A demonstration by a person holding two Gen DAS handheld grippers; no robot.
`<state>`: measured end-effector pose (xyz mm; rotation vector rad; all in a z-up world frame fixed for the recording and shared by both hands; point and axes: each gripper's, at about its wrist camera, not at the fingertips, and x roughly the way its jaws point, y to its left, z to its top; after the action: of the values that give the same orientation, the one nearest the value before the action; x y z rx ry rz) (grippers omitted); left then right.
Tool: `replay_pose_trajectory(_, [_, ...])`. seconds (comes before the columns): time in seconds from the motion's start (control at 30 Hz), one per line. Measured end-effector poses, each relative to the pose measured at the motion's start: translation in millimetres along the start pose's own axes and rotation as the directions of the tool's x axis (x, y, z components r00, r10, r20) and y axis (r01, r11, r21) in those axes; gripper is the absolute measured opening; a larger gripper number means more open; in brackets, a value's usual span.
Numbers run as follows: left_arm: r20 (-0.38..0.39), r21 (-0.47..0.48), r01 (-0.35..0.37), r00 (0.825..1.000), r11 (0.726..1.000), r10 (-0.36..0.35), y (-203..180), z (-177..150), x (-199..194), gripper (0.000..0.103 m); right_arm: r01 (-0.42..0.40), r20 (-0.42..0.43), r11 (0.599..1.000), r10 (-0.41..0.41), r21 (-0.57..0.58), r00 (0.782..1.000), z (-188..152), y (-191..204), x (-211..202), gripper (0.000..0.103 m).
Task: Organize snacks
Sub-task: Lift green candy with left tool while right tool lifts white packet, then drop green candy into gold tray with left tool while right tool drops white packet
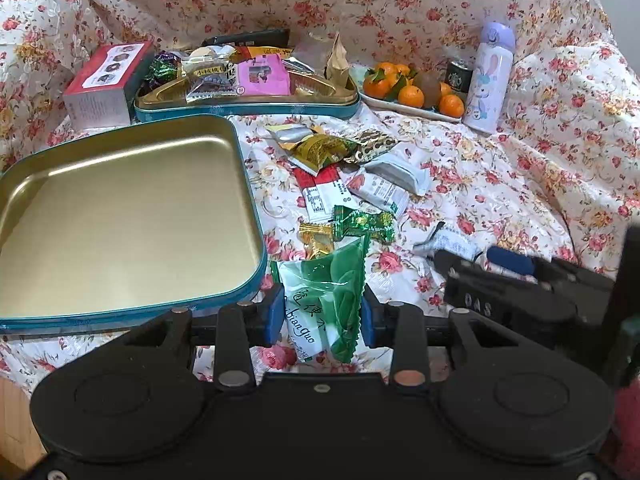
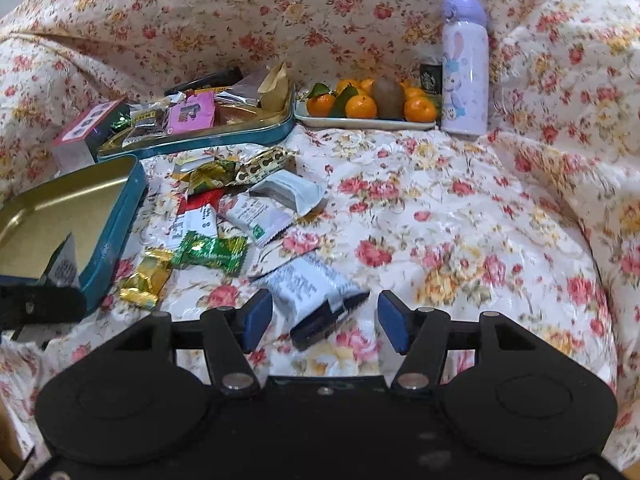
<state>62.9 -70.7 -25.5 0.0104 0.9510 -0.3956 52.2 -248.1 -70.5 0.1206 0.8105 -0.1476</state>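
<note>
With our left claw (image 1: 323,316) clenched on the green-and-white snack packet (image 1: 324,304), we should swing left over the empty gold tin (image 1: 120,216), while our released right claw (image 2: 325,322) straddles the white wrapper (image 2: 308,284).

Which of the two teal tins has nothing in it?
The near tin, beside the left gripper: bare gold inside. The far tin is heaped with snacks.

Bright even light, fisheye edge warp, slight motion blur.
</note>
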Motion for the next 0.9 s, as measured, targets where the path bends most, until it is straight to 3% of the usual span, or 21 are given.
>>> replay_pose_trajectory(0.27, [-0.026,0.009,-0.015,1.0,1.0,0.015,-2,-2,4,0.045,-0.022,-0.082,0.991,0.011,-0.132,0.997,18,12,31,0.064])
replay_pose_trajectory(0.3, [-0.025,0.013,-0.017,1.0,1.0,0.017,-2,-2,4,0.045,-0.022,-0.078,0.989,0.01,-0.146,0.997,18,14,31,0.061])
replay_pose_trajectory(0.4, [-0.019,0.017,-0.022,1.0,1.0,0.022,-1,0,2,0.045,-0.043,-0.081,0.985,0.03,-0.164,0.996,19,17,29,0.039])
replay_pose_trajectory(0.5, [-0.008,0.011,-0.027,1.0,1.0,0.027,2,3,-2,0.045,-0.039,-0.085,0.987,0.026,-0.158,0.996,18,19,26,0.036])
replay_pose_trajectory(0.7, [0.031,-0.033,-0.07,0.997,0.997,0.071,27,10,-14,0.045,-0.051,-0.063,0.999,0.051,0.006,0.997,23,8,7,0.035])
replay_pose_trajectory(0.9, [0.048,-0.154,-0.161,0.984,0.975,0.171,77,15,-21,0.045,-0.142,-0.039,0.973,0.152,0.18,0.988,34,8,-13,0.035])
